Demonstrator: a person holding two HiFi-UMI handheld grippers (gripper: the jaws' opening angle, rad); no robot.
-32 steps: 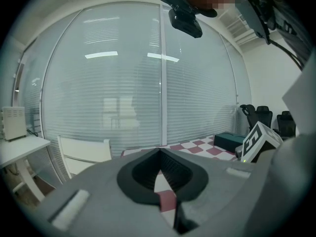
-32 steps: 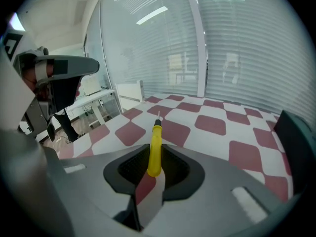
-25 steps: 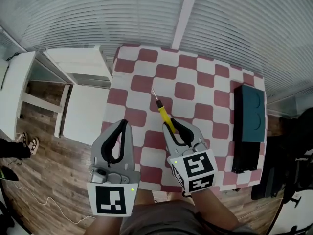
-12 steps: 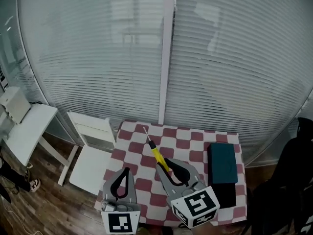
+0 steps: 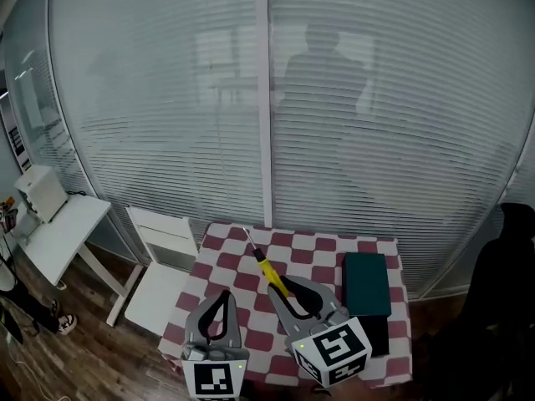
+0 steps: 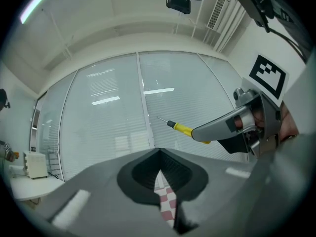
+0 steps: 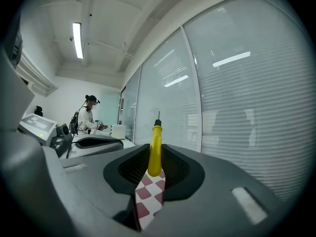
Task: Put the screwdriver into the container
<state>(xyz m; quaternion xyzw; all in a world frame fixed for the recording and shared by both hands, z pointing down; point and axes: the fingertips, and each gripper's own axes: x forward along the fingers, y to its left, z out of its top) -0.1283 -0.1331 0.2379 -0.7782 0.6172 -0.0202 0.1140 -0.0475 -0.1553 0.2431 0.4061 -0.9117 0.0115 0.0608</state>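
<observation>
My right gripper (image 5: 282, 286) is shut on the screwdriver (image 5: 268, 268), clamping the rear of its yellow handle. The thin metal tip points away over the red-and-white checked table (image 5: 321, 253). In the right gripper view the screwdriver (image 7: 155, 149) stands up from between the closed jaws of that gripper (image 7: 154, 171). My left gripper (image 5: 224, 296) is shut and empty, to the left of the right one. From the left gripper (image 6: 159, 158) I see the screwdriver (image 6: 183, 129) held out to the upper right. The dark teal container (image 5: 366, 283) lies at the table's right side.
A glass wall with blinds (image 5: 267, 98) rises behind the table. A white chair (image 5: 163, 261) and a white desk (image 5: 58, 232) stand to the left. A black object (image 5: 378, 336) lies just in front of the container. A person (image 7: 89, 118) stands far off.
The head view has tilted up from the table to the glass wall, so the table looks smaller and lower. The right gripper has kept hold of the screwdriver throughout.
</observation>
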